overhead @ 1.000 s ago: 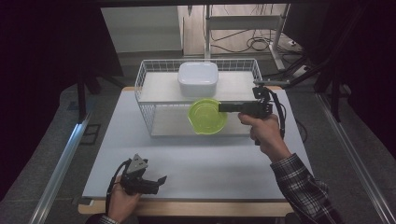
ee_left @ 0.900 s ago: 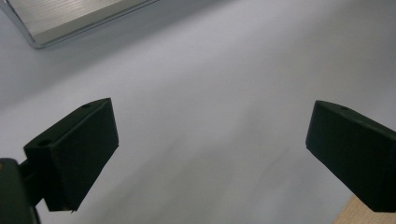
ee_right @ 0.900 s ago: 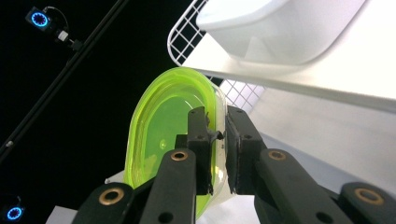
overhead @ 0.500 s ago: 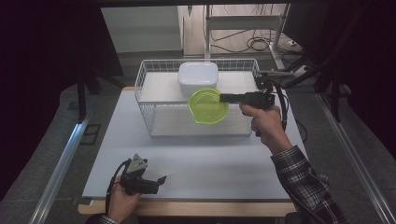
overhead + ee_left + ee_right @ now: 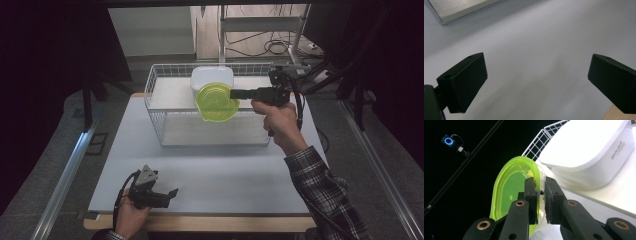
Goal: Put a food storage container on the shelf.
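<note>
— Right gripper [image 5: 540, 195]?
— Clamped on the rim of the green bowl [image 5: 216, 101], held tilted over the wire basket [image 5: 160, 122] (beside the white container [image 5: 212, 77]).
— Left gripper [image 5: 536, 82]?
— Jaws apart above the table [image 5: 220, 175].

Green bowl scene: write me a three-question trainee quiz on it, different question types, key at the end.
1. True or false: the right tool is clamped on the rim of the green bowl.
2. Multiple choice: the white container sits A) inside the wire basket, B) on the bare table, C) in the left tool.
3. Fill in: the left tool's jaws stand ____ with nothing between them.

Key: 1 true; 2 A; 3 open.
</note>
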### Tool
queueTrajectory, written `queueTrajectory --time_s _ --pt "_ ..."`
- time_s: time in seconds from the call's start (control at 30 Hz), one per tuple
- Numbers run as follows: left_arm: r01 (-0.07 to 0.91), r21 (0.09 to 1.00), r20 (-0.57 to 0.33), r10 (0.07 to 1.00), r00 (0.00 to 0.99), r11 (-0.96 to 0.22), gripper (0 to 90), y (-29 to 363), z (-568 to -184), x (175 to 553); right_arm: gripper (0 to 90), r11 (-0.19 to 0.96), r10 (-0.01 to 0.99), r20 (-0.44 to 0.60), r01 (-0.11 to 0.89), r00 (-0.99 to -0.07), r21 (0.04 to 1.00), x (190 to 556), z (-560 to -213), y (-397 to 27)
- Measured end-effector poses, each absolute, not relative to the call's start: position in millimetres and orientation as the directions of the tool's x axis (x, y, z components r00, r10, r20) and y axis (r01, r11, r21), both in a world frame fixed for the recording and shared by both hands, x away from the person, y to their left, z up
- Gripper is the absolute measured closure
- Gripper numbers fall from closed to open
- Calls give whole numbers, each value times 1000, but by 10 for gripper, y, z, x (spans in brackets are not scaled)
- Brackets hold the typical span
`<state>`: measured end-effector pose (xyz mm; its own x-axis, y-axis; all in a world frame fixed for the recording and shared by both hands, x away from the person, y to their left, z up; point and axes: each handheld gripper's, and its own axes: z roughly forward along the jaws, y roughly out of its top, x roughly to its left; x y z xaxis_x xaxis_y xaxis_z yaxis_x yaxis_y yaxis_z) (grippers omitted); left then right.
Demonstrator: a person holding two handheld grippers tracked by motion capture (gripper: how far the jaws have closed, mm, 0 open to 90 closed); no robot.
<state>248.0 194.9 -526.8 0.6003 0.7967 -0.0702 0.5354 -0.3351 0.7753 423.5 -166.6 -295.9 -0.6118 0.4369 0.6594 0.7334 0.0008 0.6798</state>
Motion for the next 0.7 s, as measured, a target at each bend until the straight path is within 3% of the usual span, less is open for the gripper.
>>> queueTrajectory --time_s 0.7 --pt "539 774 -80 793 603 -332 22 1953 -5269 2480 816 -81 486 657 719 -576 690 4485 -2647 -1483"
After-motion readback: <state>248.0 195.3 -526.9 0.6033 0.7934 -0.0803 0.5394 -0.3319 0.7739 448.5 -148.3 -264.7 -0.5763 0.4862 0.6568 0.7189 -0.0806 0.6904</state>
